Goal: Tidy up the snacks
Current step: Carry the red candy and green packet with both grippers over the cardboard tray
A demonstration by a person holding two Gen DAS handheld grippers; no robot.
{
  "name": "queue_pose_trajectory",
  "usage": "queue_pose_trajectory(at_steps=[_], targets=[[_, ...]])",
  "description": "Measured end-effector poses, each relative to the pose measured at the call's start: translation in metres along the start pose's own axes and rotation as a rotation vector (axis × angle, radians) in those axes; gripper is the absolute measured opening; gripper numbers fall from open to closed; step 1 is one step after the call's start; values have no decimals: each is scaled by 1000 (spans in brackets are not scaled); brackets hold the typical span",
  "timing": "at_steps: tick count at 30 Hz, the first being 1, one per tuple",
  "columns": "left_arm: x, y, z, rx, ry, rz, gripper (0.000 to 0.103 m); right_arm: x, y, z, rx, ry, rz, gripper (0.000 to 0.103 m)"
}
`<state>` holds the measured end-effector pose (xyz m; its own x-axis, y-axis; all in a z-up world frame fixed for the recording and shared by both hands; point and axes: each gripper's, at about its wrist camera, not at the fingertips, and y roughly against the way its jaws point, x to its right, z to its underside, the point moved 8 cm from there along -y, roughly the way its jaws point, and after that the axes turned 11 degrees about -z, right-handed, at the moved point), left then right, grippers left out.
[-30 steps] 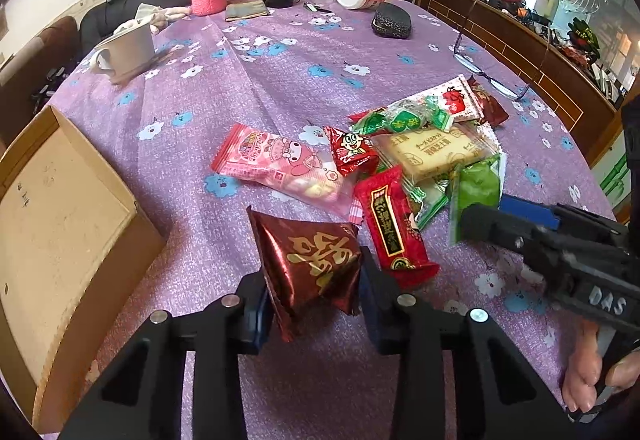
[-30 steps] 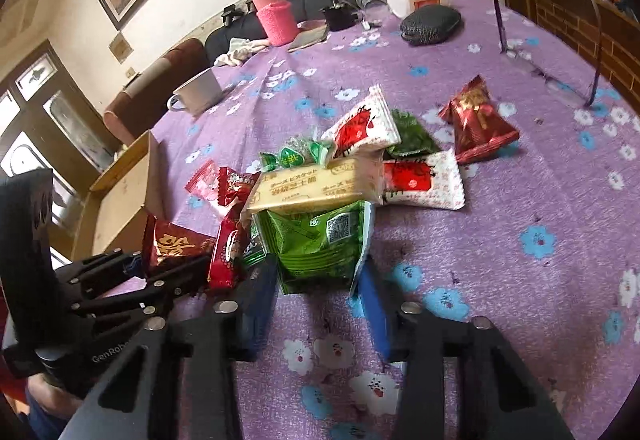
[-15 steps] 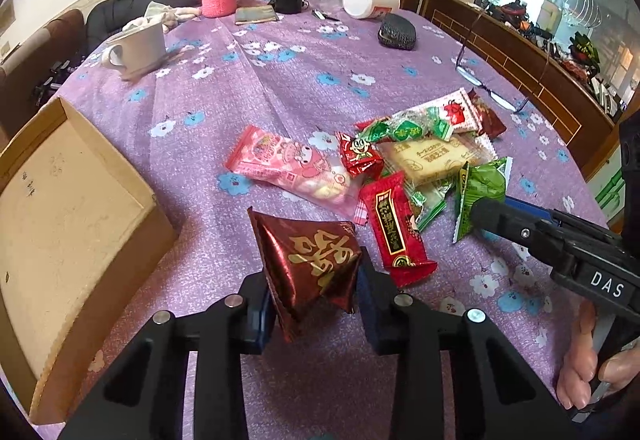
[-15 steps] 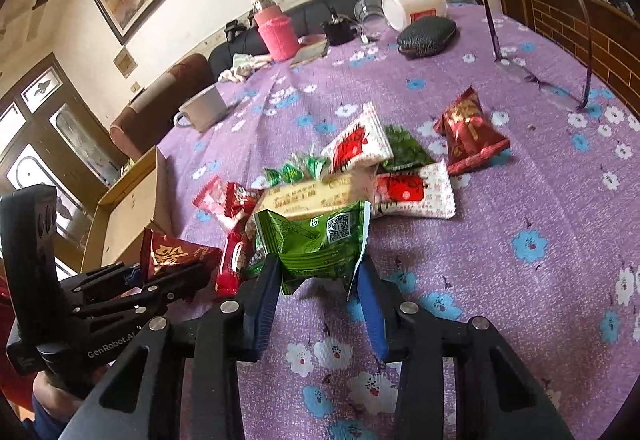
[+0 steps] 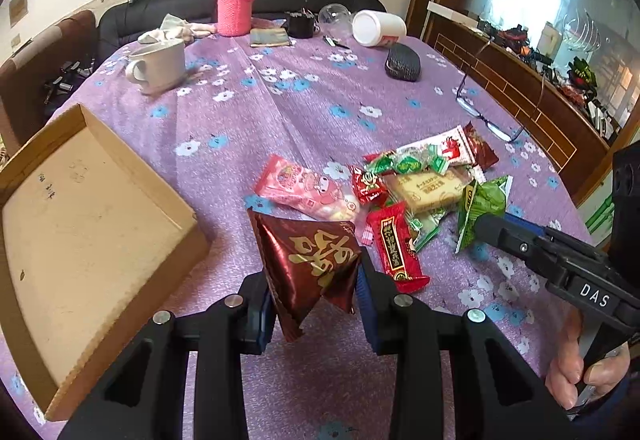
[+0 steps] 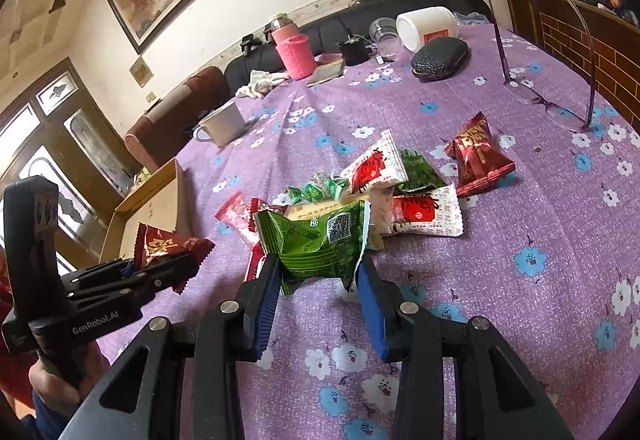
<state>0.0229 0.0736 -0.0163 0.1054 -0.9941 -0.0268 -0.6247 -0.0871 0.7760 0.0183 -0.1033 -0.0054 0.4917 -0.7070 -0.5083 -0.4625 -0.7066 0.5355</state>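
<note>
The dark red snack packet with gold lettering (image 5: 310,260) is pinched between the blue pads of the left claw (image 5: 316,300), held clear of the bench (image 5: 280,111) and just right of the open cardboard box (image 5: 80,224). In the right wrist view the same packet (image 6: 168,246) sticks out of the left claw (image 6: 160,272) beside the box (image 6: 160,195). The right claw (image 6: 320,292) is clamped on a green snack packet (image 6: 316,240), its crumpled lower part squeezed between the pads; from the left wrist view that packet (image 5: 480,203) hangs at the tip of the right claw (image 5: 486,226).

Between and beyond the two claws lies the snack pile on the purple flowered cloth: a pink packet (image 5: 304,191), a red bar wrapper (image 5: 394,244), a pale yellow biscuit pack (image 5: 428,187), small green sweets (image 5: 404,161), two white-and-red packets (image 6: 374,169) and, a little apart to the right, another dark red packet (image 6: 478,155).

Further back stand a white mug (image 5: 160,65), a pink-sleeved flask (image 5: 235,3), a tipped white tub (image 5: 378,27), a dark glasses case (image 5: 402,63) and a pair of spectacles (image 5: 486,119). A person's hand (image 5: 580,372) grips the right claw's handle.
</note>
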Motion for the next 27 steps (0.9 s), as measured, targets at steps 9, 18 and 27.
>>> queue_pose_trajectory(at_steps=[9, 18, 27], targets=[[-28, 19, -3, 39, 56, 13, 34, 5, -4, 0, -15, -47, 16, 41], [-87, 35, -7, 78, 150, -22, 34, -43, -22, 2, -113, -56, -64, 41], [-167, 42, -5, 93, 255, -105, 34, -108, -71, -7, -243, -7, -154, 42]])
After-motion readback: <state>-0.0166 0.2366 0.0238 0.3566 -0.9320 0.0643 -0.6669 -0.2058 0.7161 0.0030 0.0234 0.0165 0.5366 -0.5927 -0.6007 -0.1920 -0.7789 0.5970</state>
